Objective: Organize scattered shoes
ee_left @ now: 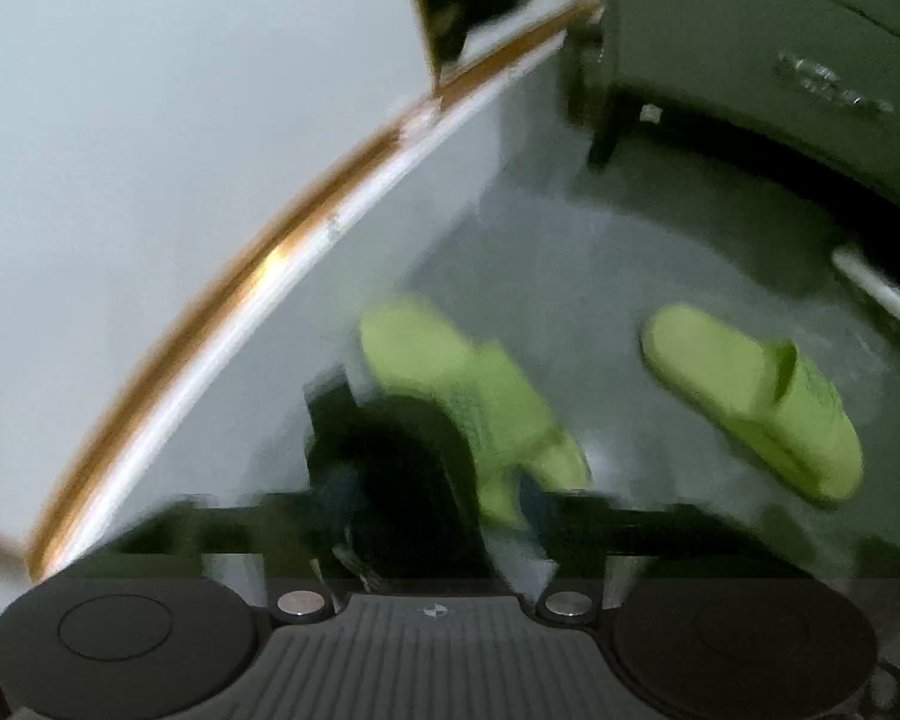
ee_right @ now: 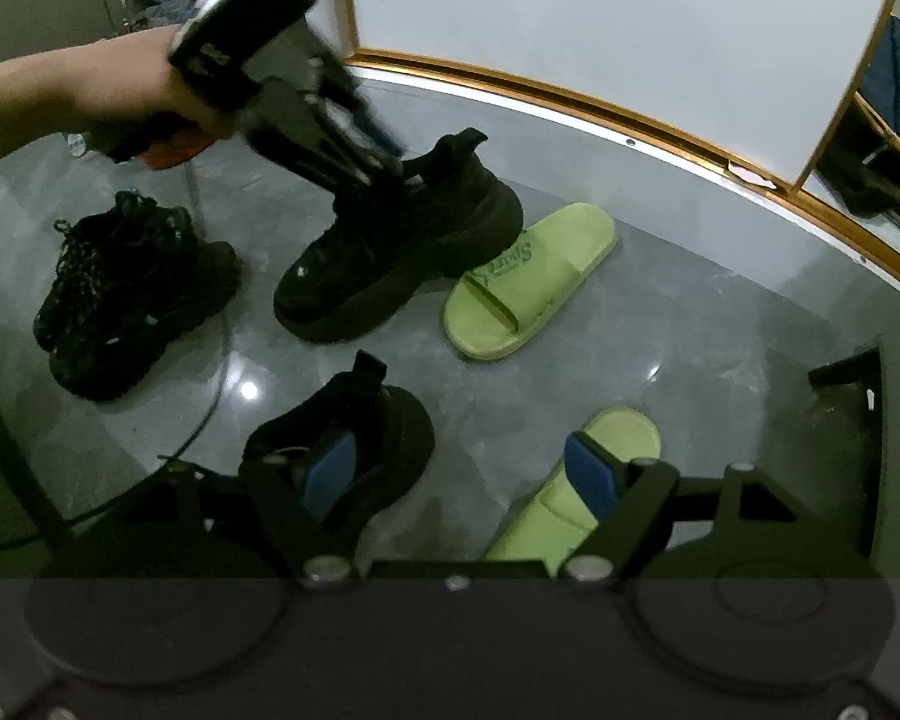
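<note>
Shoes lie scattered across a glossy grey floor (ee_right: 660, 330) beside a white wall panel with a gold trim (ee_right: 570, 96). Seen from the right wrist camera, the left tongs (ee_right: 390, 171), held in a person's hand (ee_right: 168, 96), are pinching the collar of a chunky black sneaker (ee_right: 402, 246) ahead of the right tongs; whether its sole touches the floor cannot be told. Just beside that sneaker's heel lies a lime green slide sandal (ee_right: 528, 282). Well off to the left sits a black laced sneaker (ee_right: 132, 294).

The right tongs (ee_right: 462, 477) are spread wide, holding nothing. Their blue pads (ee_right: 330, 468) frame the scene: behind the left pad stands another black sneaker (ee_right: 354, 438), and behind the right pad lies a second green slide (ee_right: 600, 468).

The left wrist view is blurred. There the held black sneaker (ee_left: 390, 468) fills the space between the tongs, and both green slides appear ahead on the floor.
</note>
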### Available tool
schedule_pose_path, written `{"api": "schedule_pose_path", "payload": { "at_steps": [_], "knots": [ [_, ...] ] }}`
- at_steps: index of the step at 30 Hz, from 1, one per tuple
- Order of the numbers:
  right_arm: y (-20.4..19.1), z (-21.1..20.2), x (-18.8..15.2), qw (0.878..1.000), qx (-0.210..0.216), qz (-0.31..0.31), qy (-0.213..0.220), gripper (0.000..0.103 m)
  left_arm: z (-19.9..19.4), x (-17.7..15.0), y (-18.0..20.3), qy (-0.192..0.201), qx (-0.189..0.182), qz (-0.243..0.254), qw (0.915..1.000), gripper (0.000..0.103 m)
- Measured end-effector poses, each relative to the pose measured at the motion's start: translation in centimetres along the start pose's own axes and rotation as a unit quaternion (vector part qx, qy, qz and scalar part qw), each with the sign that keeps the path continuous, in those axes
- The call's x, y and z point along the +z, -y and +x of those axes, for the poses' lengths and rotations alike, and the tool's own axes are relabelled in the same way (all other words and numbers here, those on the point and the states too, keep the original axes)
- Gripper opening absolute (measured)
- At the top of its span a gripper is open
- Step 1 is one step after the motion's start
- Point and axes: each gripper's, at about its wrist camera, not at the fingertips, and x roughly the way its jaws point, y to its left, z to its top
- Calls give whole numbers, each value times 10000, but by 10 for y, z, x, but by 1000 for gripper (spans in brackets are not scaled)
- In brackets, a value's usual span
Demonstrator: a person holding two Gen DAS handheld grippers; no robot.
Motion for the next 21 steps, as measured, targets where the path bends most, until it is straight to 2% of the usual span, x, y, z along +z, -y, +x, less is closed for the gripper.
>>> {"api": "schedule_pose_path", "payload": {
  "at_steps": [1,2,3,4,8,12,17,19,21],
  "knots": [
    [0,0,0,10000,1,0,1,76,10,4,-4,-273,-71,-206,9994,73],
    [0,0,0,10000,1,1,1,76,19,8,-9,-514,-186,-415,9976,52],
    [0,0,0,10000,2,1,2,76,23,7,-13,-629,-474,-635,9949,37],
    [0,0,1,10000,2,2,3,76,28,6,-16,-741,-687,-801,9916,35],
    [-1,-1,0,10000,3,10,3,76,37,-5,-16,-1152,-415,-575,9908,33],
    [-3,-5,-2,10000,5,23,0,76,41,-18,-19,-1113,-510,-566,9909,33],
    [-2,-5,-1,10000,-15,-8,38,76,56,-22,-4,-1239,-310,-131,9917,35],
    [-2,-5,-1,10000,-25,-9,36,76,62,-23,3,-1306,-216,59,9912,37],
    [-2,-5,-1,10000,-30,-10,33,76,69,-24,10,-1373,-122,249,9901,46]
  ]
}}
